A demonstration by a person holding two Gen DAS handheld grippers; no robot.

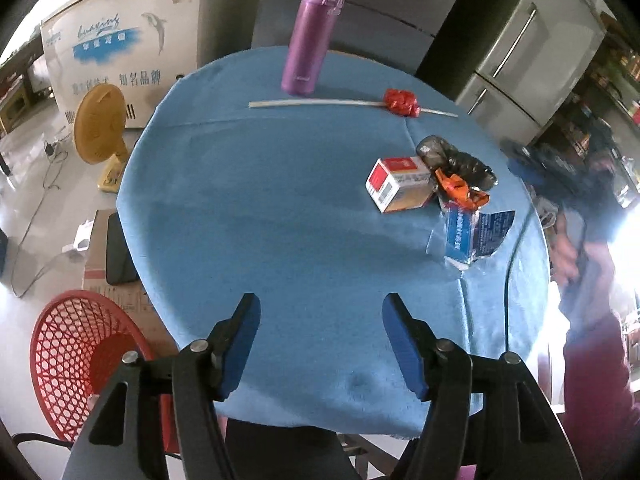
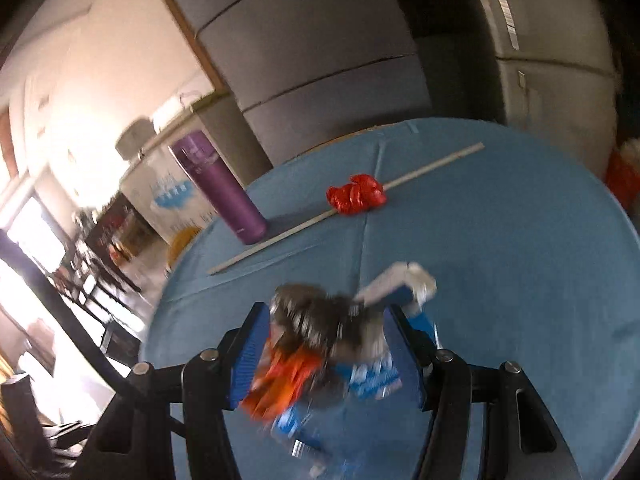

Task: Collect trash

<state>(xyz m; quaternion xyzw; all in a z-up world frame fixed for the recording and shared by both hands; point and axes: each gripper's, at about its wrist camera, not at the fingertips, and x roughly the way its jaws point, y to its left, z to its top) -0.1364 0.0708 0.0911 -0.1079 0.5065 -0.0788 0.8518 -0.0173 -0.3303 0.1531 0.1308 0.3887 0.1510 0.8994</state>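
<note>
- While the left gripper (image 1: pixel 320 312) hangs over the near edge of the round blue table (image 1: pixel 248 208), its blue jaws stand wide apart with only cloth between them.
- Ahead of those jaws and off to their right lies the trash heap: a red-and-white carton (image 1: pixel 400 185), a dark crumpled bag (image 1: pixel 456 160), an orange wrapper (image 1: pixel 460 190) and a blue-and-white packet (image 1: pixel 476 232), all touching or overlapping one another.
- Farther ahead, a pale stick (image 1: pixel 320 102) lies across the table, with a red crumpled foil (image 1: pixel 401 103) resting on it toward its right end.
- A purple flask (image 1: pixel 310 36) stands upright just behind the stick, nearly straight ahead of the left jaws.
- Below the left jaw, beside the table, sits a red mesh basket (image 1: pixel 72 360) on the floor.
- The right gripper (image 2: pixel 324 320) has its jaws spread around the heap; the blurred dark bag (image 2: pixel 316 316), orange wrapper (image 2: pixel 280 384) and blue packet (image 2: pixel 368 380) fill the gap between them, but I cannot tell whether the jaws press on anything.
- A pale object (image 2: pixel 400 280), probably the carton, pokes out beyond the right jaw's tip.
- Past these jaws lie the red foil (image 2: pixel 356 198) on the stick (image 2: pixel 280 236); the flask (image 2: pixel 220 192) stands to the far left.
</note>
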